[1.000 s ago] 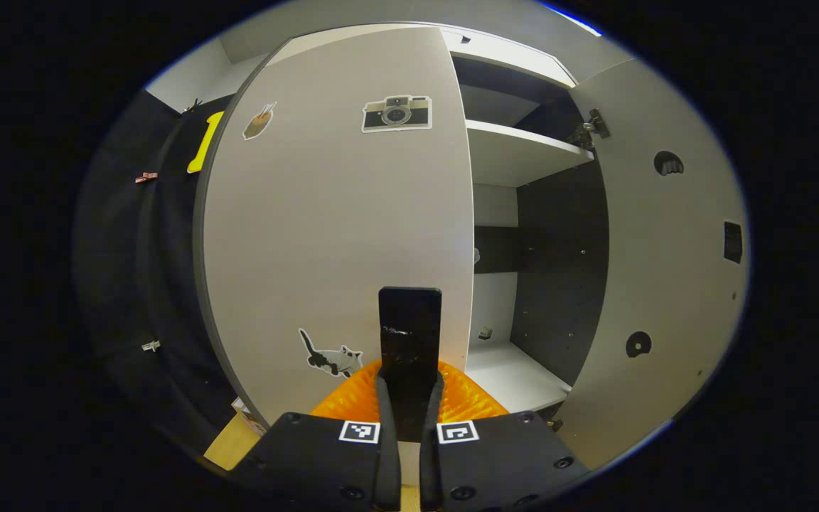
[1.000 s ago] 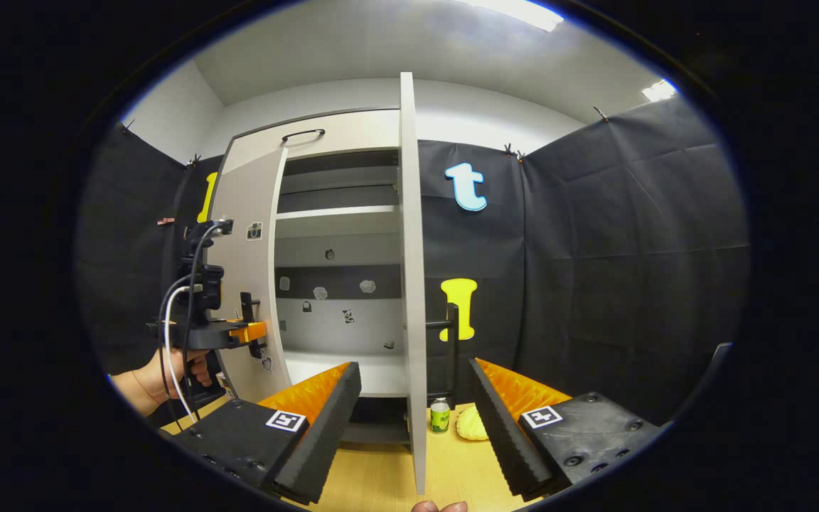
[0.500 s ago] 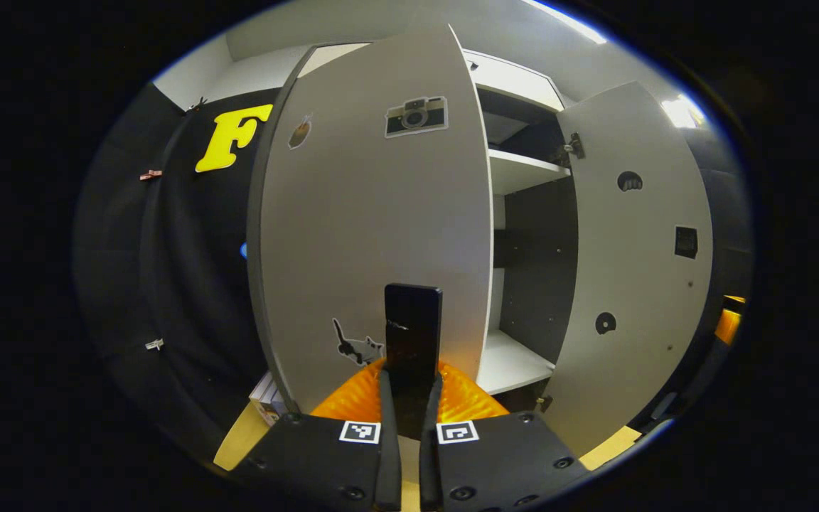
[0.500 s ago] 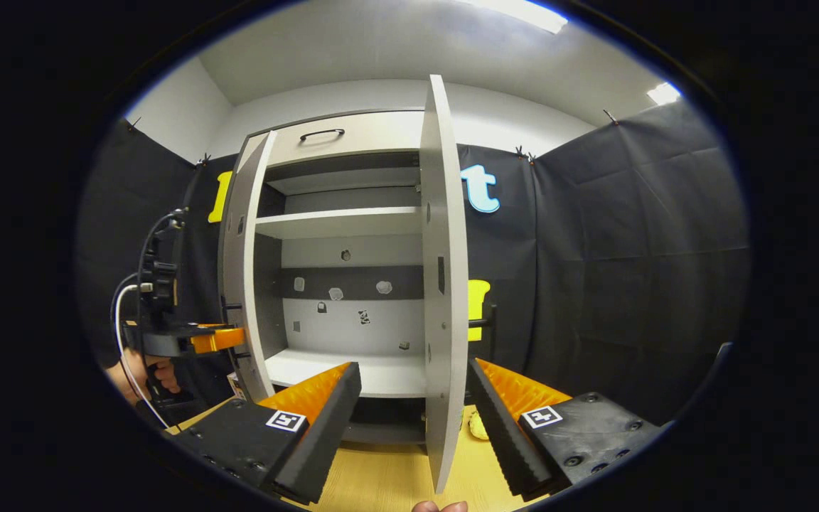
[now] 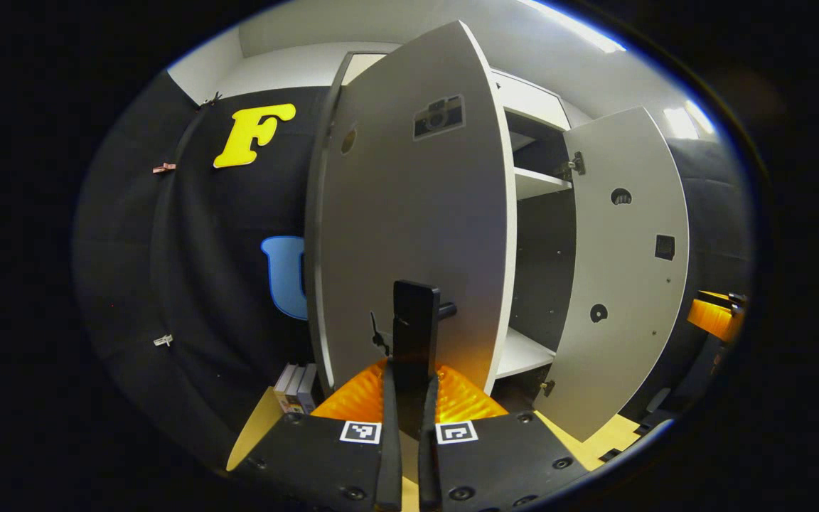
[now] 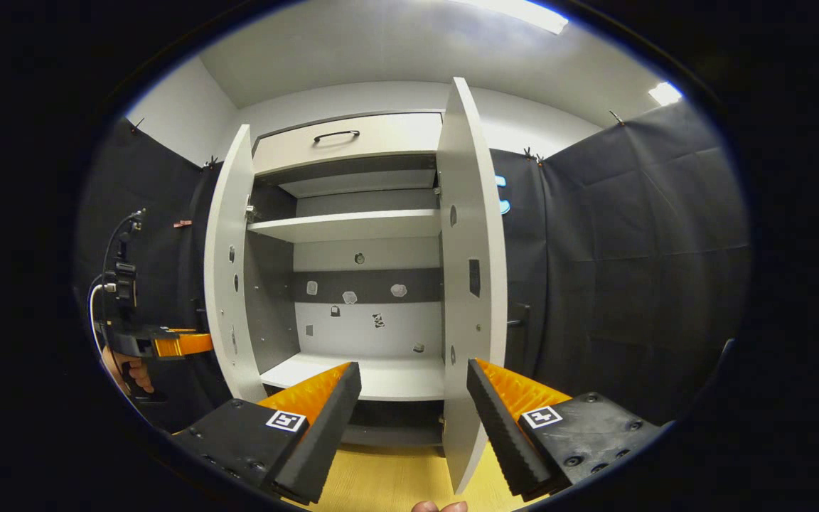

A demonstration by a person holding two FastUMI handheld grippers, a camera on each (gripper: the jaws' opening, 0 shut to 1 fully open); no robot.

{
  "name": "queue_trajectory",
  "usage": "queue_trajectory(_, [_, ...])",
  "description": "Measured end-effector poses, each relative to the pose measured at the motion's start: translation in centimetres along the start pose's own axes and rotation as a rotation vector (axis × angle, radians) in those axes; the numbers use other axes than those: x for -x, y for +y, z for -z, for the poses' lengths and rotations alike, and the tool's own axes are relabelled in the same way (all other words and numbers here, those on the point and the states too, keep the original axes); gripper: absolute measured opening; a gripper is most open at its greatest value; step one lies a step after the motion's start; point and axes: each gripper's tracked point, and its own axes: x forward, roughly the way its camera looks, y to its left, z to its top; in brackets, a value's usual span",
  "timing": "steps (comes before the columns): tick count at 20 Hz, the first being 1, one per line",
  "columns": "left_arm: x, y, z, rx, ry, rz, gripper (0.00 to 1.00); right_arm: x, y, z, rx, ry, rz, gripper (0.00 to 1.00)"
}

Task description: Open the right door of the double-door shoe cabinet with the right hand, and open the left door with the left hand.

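Observation:
The grey shoe cabinet (image 6: 352, 224) stands with both doors swung out. My left gripper (image 5: 409, 366) is shut on the black handle (image 5: 415, 320) of the left door (image 5: 409, 213), whose stickered outer face is before me. Beyond it the right door (image 5: 623, 270) shows its inner face. In the right gripper view the left door (image 6: 228, 284) is nearly edge-on, with the left gripper (image 6: 168, 345) and a hand (image 6: 129, 370) behind it. The right door (image 6: 470, 270) stands just beyond my right gripper (image 6: 413, 370), which is open and holds nothing.
A drawer with a black handle (image 6: 336, 135) tops the cabinet. Bare shelves (image 6: 374, 377) lie inside, with small stickers on the back panel. A few books (image 5: 296, 384) stand by the left door's foot. A wooden surface (image 6: 388, 476) runs below; black cloth walls both sides.
The left door has swung further out with my left gripper on its handle. The right door has also opened wider. My right gripper stays open and free.

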Motion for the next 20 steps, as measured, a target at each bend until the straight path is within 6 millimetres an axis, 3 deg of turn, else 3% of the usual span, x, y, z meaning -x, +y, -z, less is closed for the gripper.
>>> queue_trajectory(7, [2.4,5.4,0.0,-0.004,-0.019,-0.061,0.14,-0.6,2.9,0.9,-0.009,0.019,-0.044,0.94])
queue_trajectory(10, [2.9,8.9,0.0,0.004,-0.018,-0.131,0.11,-0.7,3.8,1.0,-0.009,0.022,-0.065,0.98])
queue_trajectory(12, [3.4,11.7,0.2,0.011,-0.009,-0.173,0.12,-0.6,4.3,1.0,-0.01,0.023,-0.078,0.94])
queue_trajectory(13, [3.6,11.4,0.4,0.058,0.004,-0.136,0.05,-0.6,4.5,1.2,-0.009,0.027,-0.084,0.94])
queue_trajectory(15, [3.5,11.0,0.4,0.109,0.004,-0.103,0.1,-0.7,4.8,1.4,-0.009,0.03,-0.092,0.99])
queue_trajectory(16, [3.5,11.3,0.5,0.098,0.001,-0.108,0.1,-0.7,5.0,1.4,-0.009,0.031,-0.093,0.94])
queue_trajectory(20, [4.1,11.2,0.7,0.011,0.008,-0.151,0.1,-0.7,5.4,1.6,-0.011,0.037,-0.097,0.94])
